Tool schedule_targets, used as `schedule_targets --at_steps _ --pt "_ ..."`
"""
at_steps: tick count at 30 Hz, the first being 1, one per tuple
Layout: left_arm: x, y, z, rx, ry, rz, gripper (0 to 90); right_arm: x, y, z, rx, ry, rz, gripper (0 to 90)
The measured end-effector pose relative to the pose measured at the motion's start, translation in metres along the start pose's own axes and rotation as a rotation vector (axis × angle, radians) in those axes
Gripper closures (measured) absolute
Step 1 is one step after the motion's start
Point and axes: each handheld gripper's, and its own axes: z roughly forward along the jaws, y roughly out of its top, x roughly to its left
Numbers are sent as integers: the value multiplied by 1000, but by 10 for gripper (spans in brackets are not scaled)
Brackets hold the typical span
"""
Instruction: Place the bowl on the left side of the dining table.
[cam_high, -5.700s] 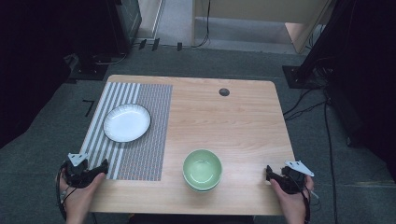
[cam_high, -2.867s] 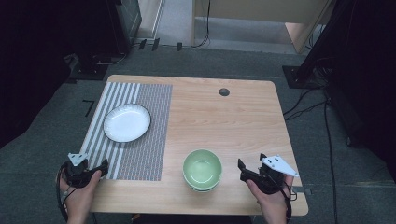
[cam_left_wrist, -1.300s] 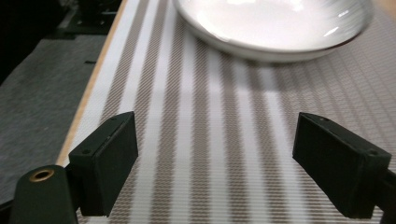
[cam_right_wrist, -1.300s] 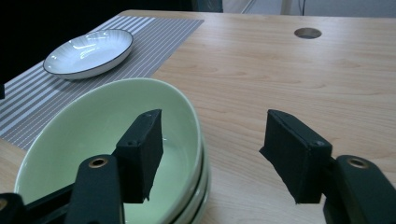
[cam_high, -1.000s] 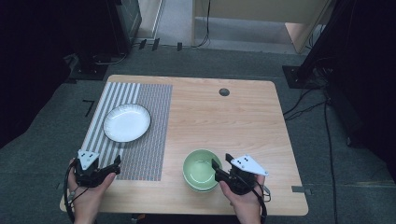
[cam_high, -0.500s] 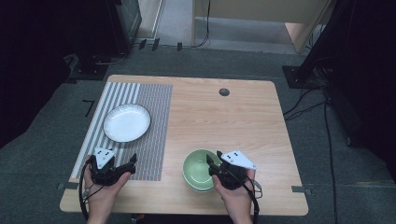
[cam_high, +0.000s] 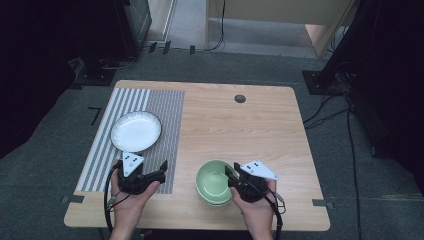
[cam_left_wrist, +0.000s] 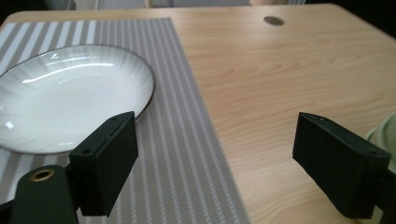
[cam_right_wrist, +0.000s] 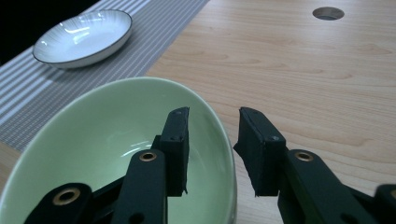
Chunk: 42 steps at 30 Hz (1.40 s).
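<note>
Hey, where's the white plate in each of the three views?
High view: white plate at left, on the striped placemat.
Left gripper view: plate at left, on the placemat.
Right gripper view: plate at upper left, beyond the green bowl.
Shared landmark: the table's round hole.

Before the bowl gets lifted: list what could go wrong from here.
The right gripper straddles the green bowl's rim with jaws not yet closed; a thin one-sided pinch on a smooth rim could slip or tip it. The bowl sits near the table's front edge, so a slip could push it off.
</note>
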Motion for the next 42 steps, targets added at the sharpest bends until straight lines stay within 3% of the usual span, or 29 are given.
schedule_targets --at_steps 8,18,23,25,29,31,35,38,41,42 --pt "-19 8 8 -6 -47 14 136 -5 -2 0 13 -17 3 692" --pt "-31 7 16 10 -127 20 136 -13 -6 4 30 52 43 771" --pt "-45 6 17 18 -187 50 157 -11 -9 8 37 38 10 802" --pt "-52 5 17 16 -211 57 241 -11 -9 9 31 36 0 808" --pt "-66 2 23 37 -252 81 240 -10 -10 7 -11 17 -39 865" --pt "-72 0 27 50 -265 94 241 -12 -9 4 -36 44 -19 879" --pt "-80 -4 34 82 -277 117 257 -11 -7 4 -25 40 -67 881" --pt "-83 -7 38 103 -281 122 337 -12 -8 5 -50 53 -74 882" --pt "-87 -9 42 118 -290 141 411 -10 -9 3 -77 43 -104 882" --pt "-89 -10 43 122 -287 149 411 -6 -10 1 -107 26 -152 882"
